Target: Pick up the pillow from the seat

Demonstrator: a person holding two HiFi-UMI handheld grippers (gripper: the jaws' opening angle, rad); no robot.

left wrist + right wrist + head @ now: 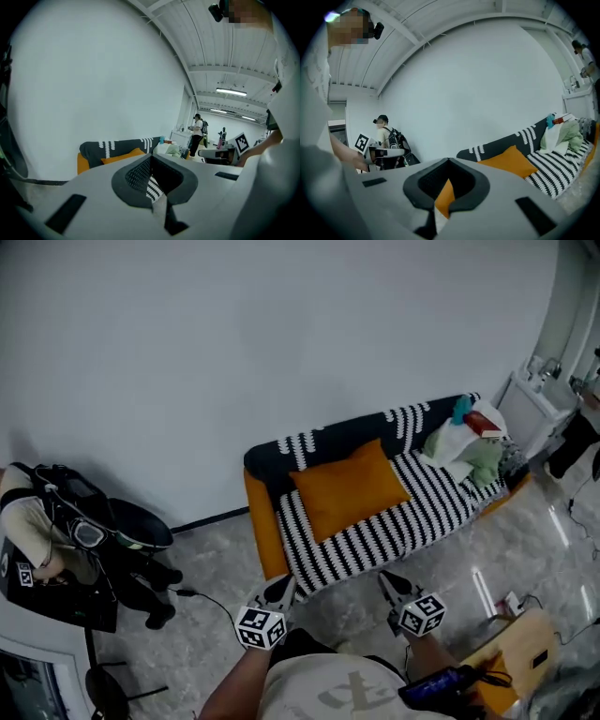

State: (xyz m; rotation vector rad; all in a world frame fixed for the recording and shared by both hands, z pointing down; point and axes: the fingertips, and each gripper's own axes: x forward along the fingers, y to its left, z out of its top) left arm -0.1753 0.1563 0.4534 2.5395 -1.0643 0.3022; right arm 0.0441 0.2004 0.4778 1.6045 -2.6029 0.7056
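Note:
An orange pillow (pixel 349 487) leans against the backrest of a black-and-white striped sofa (pixel 394 526) with orange ends. It also shows as an orange pillow (pixel 509 161) in the right gripper view and an orange pillow (pixel 123 156) in the left gripper view. My left gripper (pixel 279 593) and right gripper (pixel 395 585) hover side by side in front of the sofa's front edge, both shut and empty, well short of the pillow.
A heap of light clothes and small items (pixel 466 444) lies on the sofa's right end. A chair with dark gear and bags (pixel 70 540) stands at the left. A white cabinet (pixel 534 413) stands at the right. A person (pixel 198 133) stands far behind.

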